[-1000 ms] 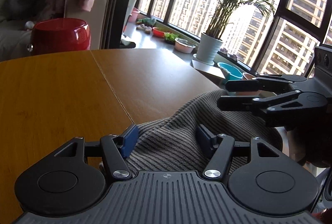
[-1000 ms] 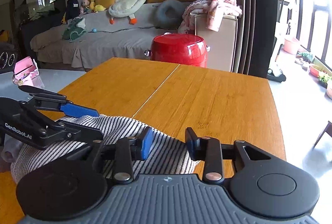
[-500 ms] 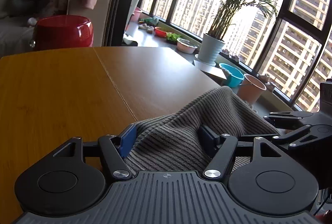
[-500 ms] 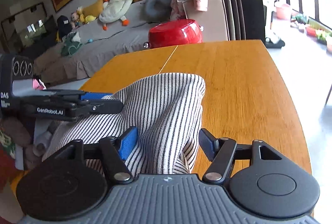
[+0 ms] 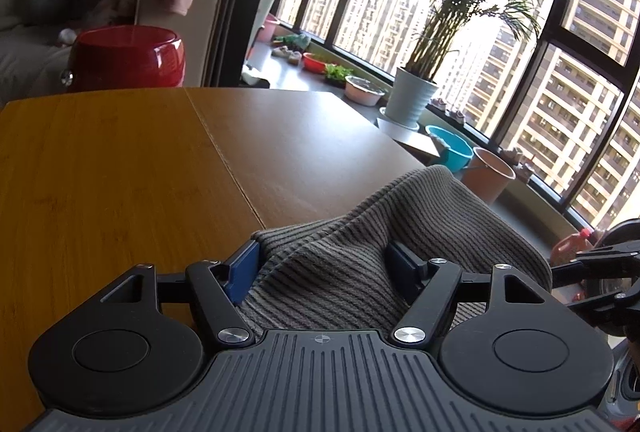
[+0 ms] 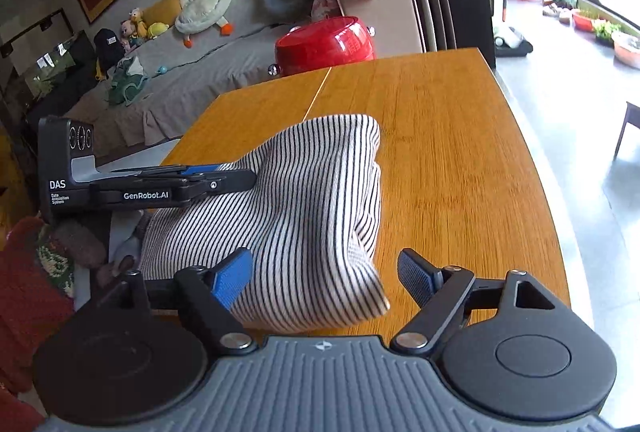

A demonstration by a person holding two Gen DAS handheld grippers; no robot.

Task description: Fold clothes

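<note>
A grey-and-white striped knit garment [image 5: 400, 216] [image 6: 312, 191] is bunched into a raised hump at the near edge of the wooden table [image 5: 120, 171] [image 6: 440, 131]. My left gripper [image 5: 322, 264] [image 6: 240, 177] is open wide, with a thick fold of the garment lying between its blue pads. My right gripper [image 6: 322, 272] is also open wide. The garment drapes over its left finger, and its right finger stands free above the wood. In the left wrist view the right gripper [image 5: 568, 282] shows only at the far right edge, beyond the garment.
A red pot [image 5: 128, 55] [image 6: 326, 39] stands past the table's far edge, with a sofa behind it. A potted palm [image 5: 412, 101] and buckets [image 5: 448, 151] line the window to the right. Red and dark clothes [image 6: 24, 272] are piled low at the left.
The right gripper has opened wider and risen, now looking down on the table. The garment bulges higher between the grippers. The right gripper has slid toward the left view's right edge.
</note>
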